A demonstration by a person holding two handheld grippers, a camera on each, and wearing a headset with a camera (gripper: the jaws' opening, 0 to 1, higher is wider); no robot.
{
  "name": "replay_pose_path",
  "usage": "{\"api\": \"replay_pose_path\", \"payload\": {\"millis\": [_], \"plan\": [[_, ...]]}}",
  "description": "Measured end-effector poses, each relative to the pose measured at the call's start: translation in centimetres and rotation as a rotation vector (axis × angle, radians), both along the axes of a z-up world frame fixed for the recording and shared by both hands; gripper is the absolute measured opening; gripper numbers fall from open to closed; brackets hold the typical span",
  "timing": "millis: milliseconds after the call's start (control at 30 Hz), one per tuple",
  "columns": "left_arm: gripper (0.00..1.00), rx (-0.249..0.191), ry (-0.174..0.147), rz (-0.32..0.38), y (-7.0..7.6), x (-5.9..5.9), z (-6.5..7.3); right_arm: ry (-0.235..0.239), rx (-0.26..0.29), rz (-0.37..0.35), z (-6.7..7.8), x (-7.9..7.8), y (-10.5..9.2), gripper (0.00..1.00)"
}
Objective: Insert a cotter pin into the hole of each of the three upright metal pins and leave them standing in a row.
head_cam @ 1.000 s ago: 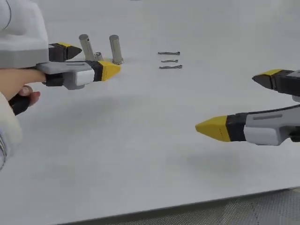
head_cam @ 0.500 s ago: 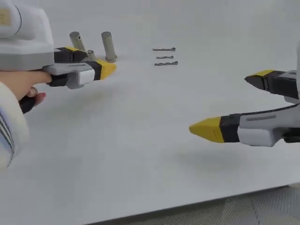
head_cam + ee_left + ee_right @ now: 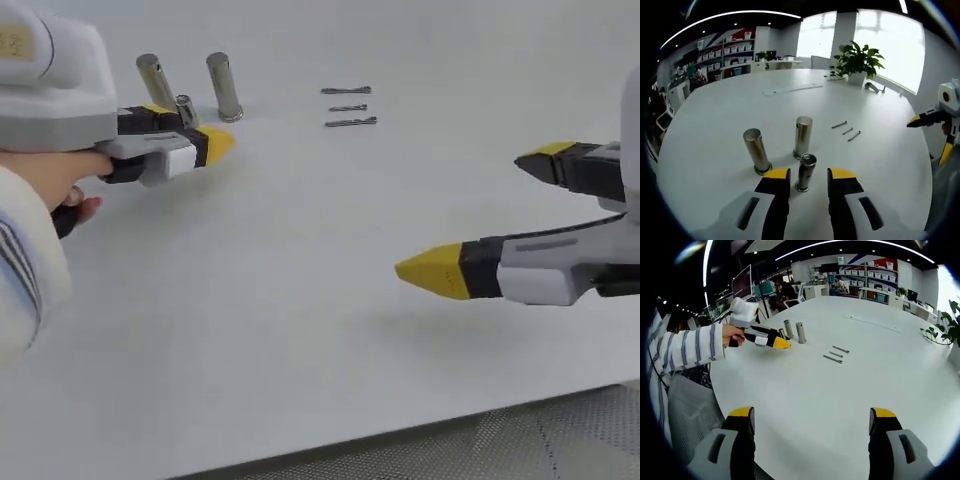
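Ok, metal pins [image 3: 187, 88]: three steel cylinders standing upright on the table, clustered and not in a line.
Short pin [image 3: 806, 171]: nearest the left gripper; in the left gripper view it sits at 6 o'clock of the tall pin [image 3: 803, 136], just beside it.
Third pin [image 3: 756, 150]: at 10 o'clock of the short pin, apart from both others.
Cotter pins [image 3: 348, 107]: three, lying loose and side by side on the table, at 3 o'clock of the metal pins in the head view, well apart from them.
Left gripper [image 3: 809, 176]: open, one jaw on each side of the short pin, a gap showing on both sides.
Right gripper [image 3: 812, 413]: jaws spread wide with nothing between them, over bare table at 4 o'clock of the cotter pins in the head view, well apart.
Hand [image 3: 732, 335]: wrapped round the left gripper's handle, striped sleeve [image 3: 687, 350] behind it.
Table [image 3: 300, 330]: white, plain top.
Potted plant [image 3: 857, 62]: at the table's far edge, 1 o'clock in the left gripper view.
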State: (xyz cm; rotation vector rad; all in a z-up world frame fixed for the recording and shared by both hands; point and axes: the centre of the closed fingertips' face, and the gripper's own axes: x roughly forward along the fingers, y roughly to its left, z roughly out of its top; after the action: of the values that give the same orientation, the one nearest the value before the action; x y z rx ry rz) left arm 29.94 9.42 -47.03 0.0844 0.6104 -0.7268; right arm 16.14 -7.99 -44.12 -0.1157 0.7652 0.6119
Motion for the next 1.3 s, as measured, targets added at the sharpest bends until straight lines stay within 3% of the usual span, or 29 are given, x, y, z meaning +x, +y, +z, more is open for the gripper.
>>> {"api": "replay_pose_path", "payload": {"millis": [133, 200, 233, 333, 700, 800, 933, 1033, 1167, 1300], "plan": [[0.19, -0.005, -0.003, 0.007, -0.1, 0.0, -0.1, -0.002, 0.001, -0.003, 0.0, 0.1, -0.2, 0.94], [0.15, -0.028, 0.021, 0.015, -0.2, -0.1, -0.3, -0.001, 0.005, -0.004, 0.0, 0.1, -0.2, 0.94], [0.14, -0.023, 0.012, 0.019, -0.1, 0.1, -0.3, -0.001, 0.01, -0.001, -0.1, 0.1, -0.2, 0.93], [0.08, -0.022, 0.009, 0.014, -0.2, 0.1, -0.3, 0.016, 0.059, -0.002, -0.2, 0.0, 0.2, 0.93], [0.06, -0.02, 0.008, -0.015, -0.1, 0.3, -0.3, 0.004, 0.043, 0.008, 0.0, 0.3, 0.4, 0.93], [0.05, 0.018, -0.007, -0.043, 0.1, 0.1, -0.3, 0.0, 0.042, 0.009, 0.2, 0.4, 0.5, 0.93], [0.05, 0.037, -0.025, -0.077, 0.0, -0.1, -0.2, -0.004, 0.041, 0.01, 0.2, 0.4, 0.5, 0.93], [0.05, 0.093, -0.087, -0.123, 0.0, -0.1, 0.4, -0.008, 0.042, 0.011, 0.3, 0.5, 0.5, 0.93], [0.05, 0.06, -0.112, -0.162, -0.9, -0.8, 1.4, -0.01, 0.043, 0.011, 0.3, 0.4, 0.6, 0.93], [0.05, 0.067, -0.139, -0.232, -2.2, -2.1, 2.1, -0.013, 0.048, 0.011, 0.4, 0.3, 0.7, 0.93]]}}
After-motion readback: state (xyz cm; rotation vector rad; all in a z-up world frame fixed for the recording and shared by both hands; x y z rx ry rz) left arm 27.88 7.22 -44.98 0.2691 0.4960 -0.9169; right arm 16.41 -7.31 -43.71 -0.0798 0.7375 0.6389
